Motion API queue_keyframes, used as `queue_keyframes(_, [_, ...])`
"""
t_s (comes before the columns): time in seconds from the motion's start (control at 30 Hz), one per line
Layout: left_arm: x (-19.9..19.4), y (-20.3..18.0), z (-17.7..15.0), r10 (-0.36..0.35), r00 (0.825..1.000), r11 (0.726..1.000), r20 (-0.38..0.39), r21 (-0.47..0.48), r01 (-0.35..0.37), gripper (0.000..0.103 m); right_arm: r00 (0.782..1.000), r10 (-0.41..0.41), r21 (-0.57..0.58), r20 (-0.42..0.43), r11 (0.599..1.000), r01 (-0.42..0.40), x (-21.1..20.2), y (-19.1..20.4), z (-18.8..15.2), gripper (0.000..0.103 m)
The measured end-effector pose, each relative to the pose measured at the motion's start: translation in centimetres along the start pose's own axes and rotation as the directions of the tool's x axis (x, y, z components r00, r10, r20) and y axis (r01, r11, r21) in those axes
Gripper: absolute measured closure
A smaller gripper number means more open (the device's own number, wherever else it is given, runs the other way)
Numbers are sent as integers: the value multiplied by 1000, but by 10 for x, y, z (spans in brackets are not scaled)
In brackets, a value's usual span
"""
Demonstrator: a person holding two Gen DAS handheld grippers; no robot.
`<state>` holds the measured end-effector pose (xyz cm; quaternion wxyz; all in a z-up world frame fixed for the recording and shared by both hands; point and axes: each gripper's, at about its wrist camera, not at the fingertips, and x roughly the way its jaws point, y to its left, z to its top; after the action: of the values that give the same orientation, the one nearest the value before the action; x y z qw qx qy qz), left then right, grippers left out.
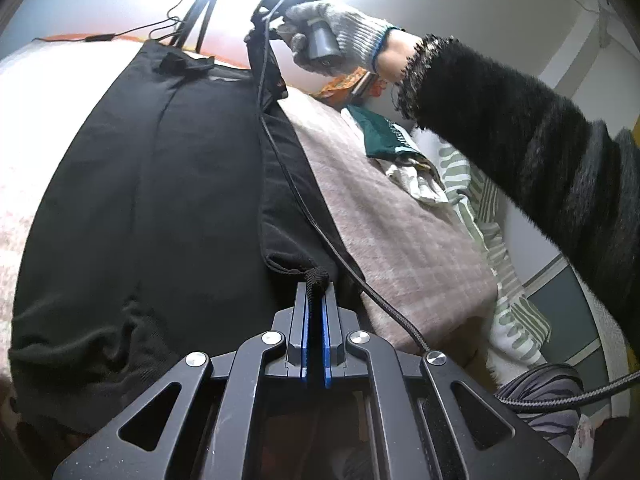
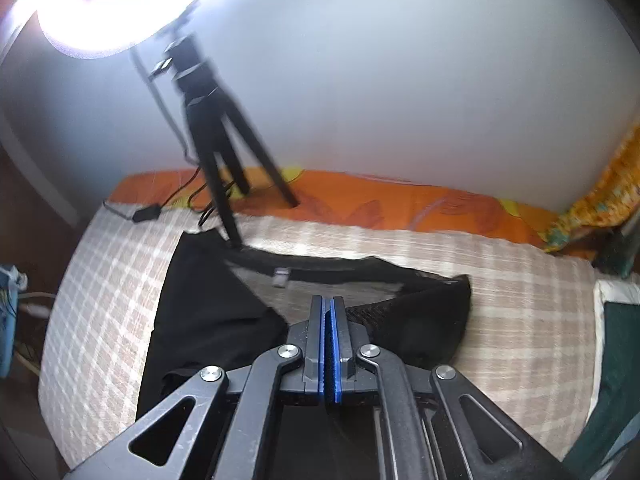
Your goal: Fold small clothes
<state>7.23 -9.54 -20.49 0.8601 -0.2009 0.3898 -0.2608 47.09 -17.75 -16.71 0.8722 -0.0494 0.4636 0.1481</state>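
Observation:
A black garment (image 1: 152, 184) lies spread on a pale plaid blanket (image 1: 400, 224). In the left wrist view my left gripper (image 1: 316, 284) is shut on a bunched bit of the garment's near edge. A gloved hand (image 1: 340, 36) in a fuzzy black sleeve holds the other gripper at the top, and a strip of black cloth rises to it. In the right wrist view my right gripper (image 2: 330, 300) is shut, and the black garment (image 2: 216, 320) hangs away to both sides of its tips. The garment's open waist shows a small label (image 2: 282, 276).
A black tripod (image 2: 216, 148) under a bright lamp (image 2: 100, 8) stands at the far edge on an orange sheet (image 2: 400, 204), with thin wires beside it. A braided cable (image 1: 320, 236) crosses the garment. A dark green item (image 1: 384, 136) and striped cloth (image 1: 480, 204) are piled at the right.

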Motion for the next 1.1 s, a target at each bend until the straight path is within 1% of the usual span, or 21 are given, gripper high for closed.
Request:
queue_keyframes(0.1, [-3,3,-4,2,1000,1000,1,-7,-2,100,1000,1,-28,-21,1000,-2,12,19,-3,103])
queue_keyframes(0.23, [-6,2,-9,6,1000,1000,9,6,-6,100,999,-2,-58,-39,998,0,24,37,-5,103])
queue_keyframes(0.5, [-8,-3,-16,4,1000,1000,12,19,-4,100,999,19,-88,-45,996,-23,36,63,-7,103])
queue_keyframes(0.67, [-10,0,-18,11,1000,1000,18,9,-11,100,998,34,-91,-59,995,-40,44,75,-12,103])
queue_keyframes(0.93, [-18,-3,-20,26,999,999,45,17,-27,100,998,54,-107,-42,993,-58,41,94,-12,103])
queue_keyframes(1.0, [-16,-2,-21,34,999,999,33,19,-35,100,998,44,-110,-45,993,-49,43,95,-11,103])
queue_keyframes(1.03, [-16,-1,-21,39,999,999,31,9,-39,100,998,44,-115,-55,992,-50,45,96,-11,98])
queue_keyframes(1.07, [-17,2,-21,42,999,999,30,-9,-42,100,997,49,-117,-67,992,-56,47,97,-11,95])
queue_keyframes(1.1, [-18,3,-20,44,999,999,32,-16,-43,100,996,58,-123,-74,990,-67,47,98,-12,77])
